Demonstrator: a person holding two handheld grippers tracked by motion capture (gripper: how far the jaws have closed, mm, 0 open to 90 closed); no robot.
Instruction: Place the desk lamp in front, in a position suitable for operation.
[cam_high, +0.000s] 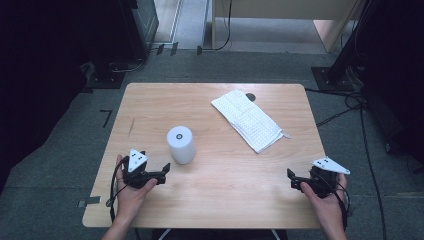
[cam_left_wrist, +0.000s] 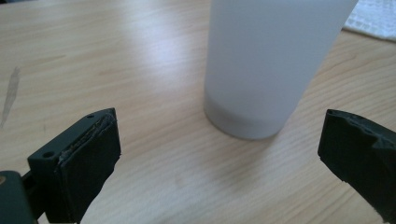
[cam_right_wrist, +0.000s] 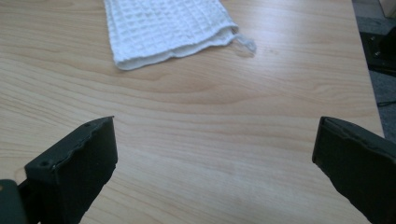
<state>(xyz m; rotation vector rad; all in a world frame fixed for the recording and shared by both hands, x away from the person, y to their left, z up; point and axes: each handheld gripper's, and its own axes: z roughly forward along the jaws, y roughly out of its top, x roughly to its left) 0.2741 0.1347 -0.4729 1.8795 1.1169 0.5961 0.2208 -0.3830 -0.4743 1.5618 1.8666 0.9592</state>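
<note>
White cylindrical bottle (cam_high: 180, 144); white waffle-weave cloth (cam_high: 247, 120); light wood-grain worktop (cam_high: 225, 170); 2 black grippers with grey plates.

In the left gripper view, the white cylinder (cam_left_wrist: 266, 65) is cut off by the top edge, and the folded white cloth (cam_left_wrist: 373, 18) is reduced to a corner. In the right gripper view, the cloth (cam_right_wrist: 163, 28) is cropped at the top edge.

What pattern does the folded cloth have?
The cloth is white with a waffle-weave grid, clearest in the right gripper view.
</note>
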